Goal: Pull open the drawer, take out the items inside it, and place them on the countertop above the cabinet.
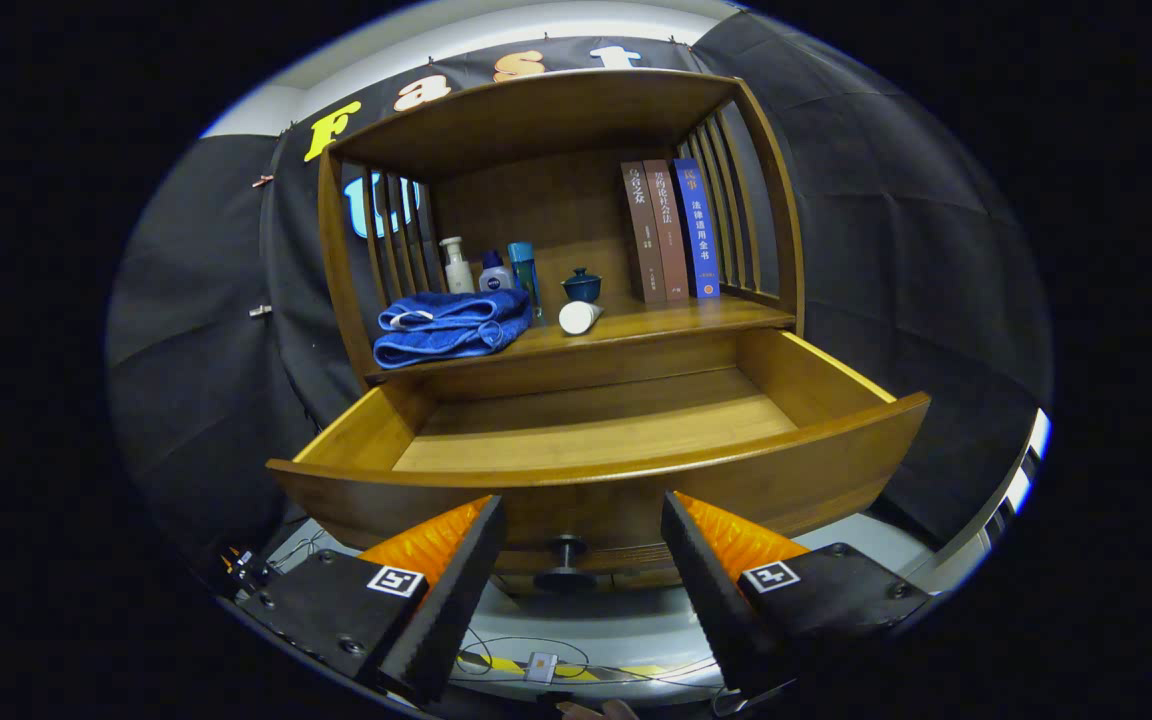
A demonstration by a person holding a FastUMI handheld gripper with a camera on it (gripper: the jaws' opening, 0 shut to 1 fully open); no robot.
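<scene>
**Drawer pulled out, fingers spread at its knob**

The gripper (576, 560) sits closest, its two fingers spread wide apart and holding nothing. The dark round knob (566, 562) on the drawer front lies in the gap between them, touched by neither finger. Under the fingers, cables and a strip of yellow and black tape (576, 668) lie on the pale floor.

Just beyond the fingertips the wooden drawer (596, 480) stands pulled far out of the cabinet. Its curved front faces the fingers, and its bare wooden bottom (596, 430) is in plain sight.

Above and behind the drawer runs the countertop (676, 322). On its left side lies a folded blue towel (451, 325), hanging slightly over the front edge. Behind the towel stand a white pump bottle (456, 266), a small blue-capped bottle (495, 273) and a taller teal bottle (524, 270). Near the middle a white cup (578, 317) lies on its side, with a small dark blue lidded pot (582, 285) just behind it. Three books (671, 230) stand upright toward the right, beside the slatted side rail (731, 200).
</scene>
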